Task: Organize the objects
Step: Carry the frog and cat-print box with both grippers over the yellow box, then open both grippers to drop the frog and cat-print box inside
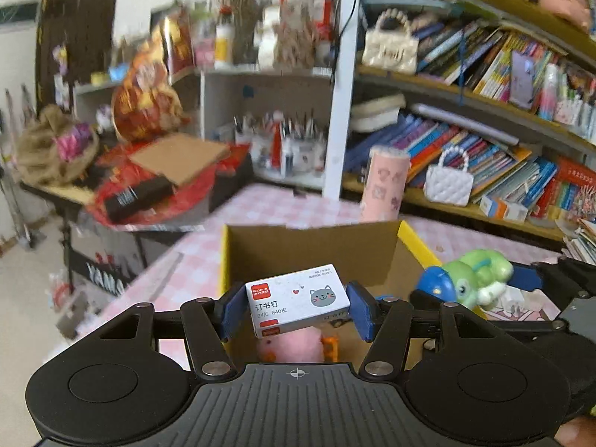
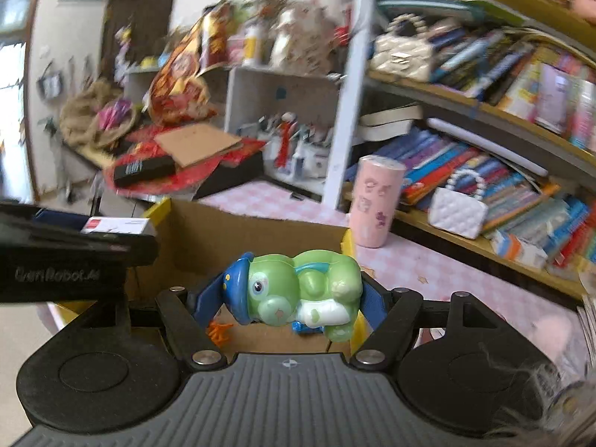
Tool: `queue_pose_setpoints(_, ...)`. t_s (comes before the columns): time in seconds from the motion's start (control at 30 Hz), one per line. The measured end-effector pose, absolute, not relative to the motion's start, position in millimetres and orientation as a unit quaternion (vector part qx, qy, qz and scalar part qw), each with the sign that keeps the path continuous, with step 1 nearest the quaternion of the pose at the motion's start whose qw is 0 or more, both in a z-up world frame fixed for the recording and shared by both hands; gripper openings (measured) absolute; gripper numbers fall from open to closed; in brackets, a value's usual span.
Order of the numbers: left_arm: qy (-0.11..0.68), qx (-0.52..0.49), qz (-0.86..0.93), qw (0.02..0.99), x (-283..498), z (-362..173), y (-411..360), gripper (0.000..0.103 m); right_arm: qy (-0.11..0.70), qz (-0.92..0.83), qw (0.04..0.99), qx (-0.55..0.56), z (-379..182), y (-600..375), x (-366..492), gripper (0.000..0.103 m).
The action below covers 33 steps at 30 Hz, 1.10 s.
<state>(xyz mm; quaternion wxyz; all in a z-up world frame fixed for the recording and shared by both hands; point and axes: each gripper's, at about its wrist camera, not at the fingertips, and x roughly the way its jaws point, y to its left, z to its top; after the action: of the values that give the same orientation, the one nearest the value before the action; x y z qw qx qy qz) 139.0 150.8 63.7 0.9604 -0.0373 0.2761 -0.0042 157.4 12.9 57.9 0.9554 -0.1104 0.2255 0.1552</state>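
Both hands are loaded over the cardboard box (image 1: 313,249): the left gripper (image 1: 296,307) is clamped on a small white staple box (image 1: 297,300), its blue pads (image 1: 233,307) pressing the two short ends, and the right gripper (image 2: 294,294) is clenched on a green frog toy (image 2: 303,290) lying sideways between its jaws, blue hat toward nine o'clock. Seen from the left wrist, the frog hangs at about three o'clock of the staple box, just beside it, and that closeness is the first worry: the two tools could knock together above the opening and jar either load loose. The staple box sits tilted in its grip, one corner lower, so I judge it could pivot and slip if the hand swings quickly. The frog is rounded and glossy, caught across its bulging body, and might squirt out under a squeeze. It also hovers near the yellow edge at the box's right side, so an early let-go could bounce it onto the pink checked tablecloth (image 2: 447,260), where the pink tumbler (image 2: 376,201) stands at one o'clock. Down in the box a pink soft thing (image 1: 298,344) and something orange already lie, so a hard drop may land askew.
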Motion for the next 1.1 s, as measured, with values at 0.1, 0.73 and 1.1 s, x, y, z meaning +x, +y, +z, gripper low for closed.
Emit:
queue_pose_setpoints(0.1, 0.297, -0.025, 0.002, 0.954, 165, 51, 148, 0.057, 0.261, 0.191, 0.934, -0.154, 43, 21, 189, 0.072)
queue_pose_setpoints(0.73, 0.377, -0.016, 0.007, 0.926, 218, 14, 135, 0.066, 0.376, 0.274, 0.855, -0.229, 13, 43, 250, 0.082)
queue_pose_setpoints(1.1, 0.266, -0.019, 0.014, 0.964, 164, 64, 131, 0.087, 0.276, 0.232, 0.920, -0.155, 57, 14, 208, 0.079)
